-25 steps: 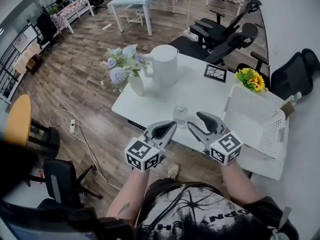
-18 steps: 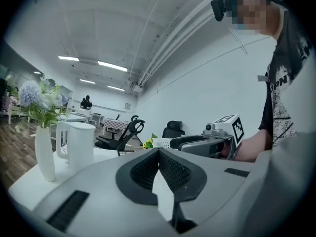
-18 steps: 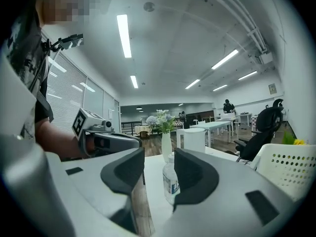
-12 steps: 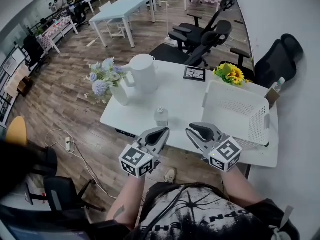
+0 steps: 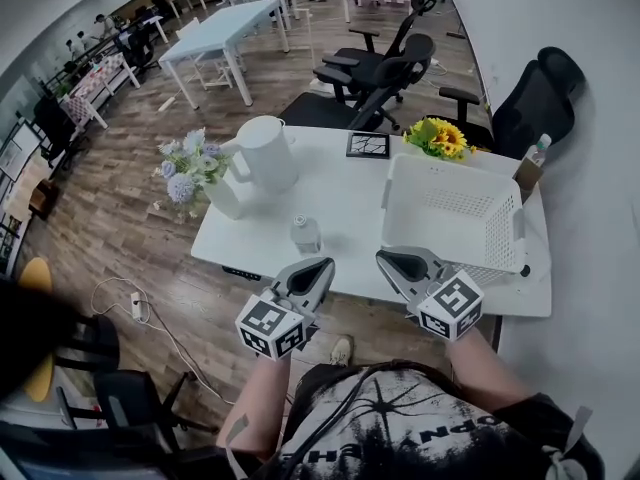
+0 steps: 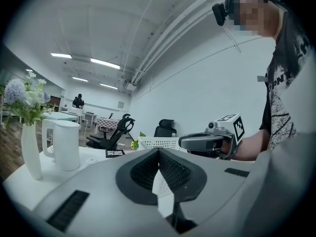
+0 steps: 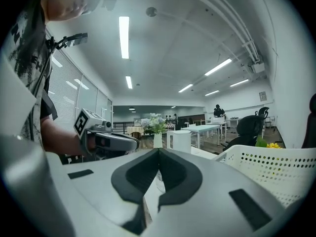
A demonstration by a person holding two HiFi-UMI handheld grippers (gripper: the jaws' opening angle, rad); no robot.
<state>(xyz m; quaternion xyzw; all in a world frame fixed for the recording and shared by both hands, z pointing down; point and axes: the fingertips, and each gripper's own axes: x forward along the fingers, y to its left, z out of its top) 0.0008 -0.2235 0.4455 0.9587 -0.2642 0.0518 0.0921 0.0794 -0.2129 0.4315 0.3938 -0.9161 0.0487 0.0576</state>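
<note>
Both grippers hover side by side at the front edge of a white table (image 5: 350,193). My left gripper (image 5: 322,265) is shut and holds nothing; its dark pads meet at the tips (image 6: 158,150). My right gripper (image 5: 388,259) is also shut and holds nothing, pads together (image 7: 159,149). A small clear bottle (image 5: 305,235) stands on the table just beyond the left gripper's tips, apart from both. The right gripper view shows only a sliver of it behind the jaws. A white perforated basket (image 5: 450,213) sits just beyond the right gripper.
A white pitcher (image 5: 265,153) and a vase of pale flowers (image 5: 195,168) stand at the table's left. A small picture frame (image 5: 368,145) and sunflowers (image 5: 437,136) are at the back. Black office chairs (image 5: 385,63) stand behind the table. A cable (image 5: 150,308) lies on the wood floor.
The right gripper's jaws, open 0.7 s ago with the bottle showing between them, have shut. Both grippers have drawn back from over the table to its front edge.
</note>
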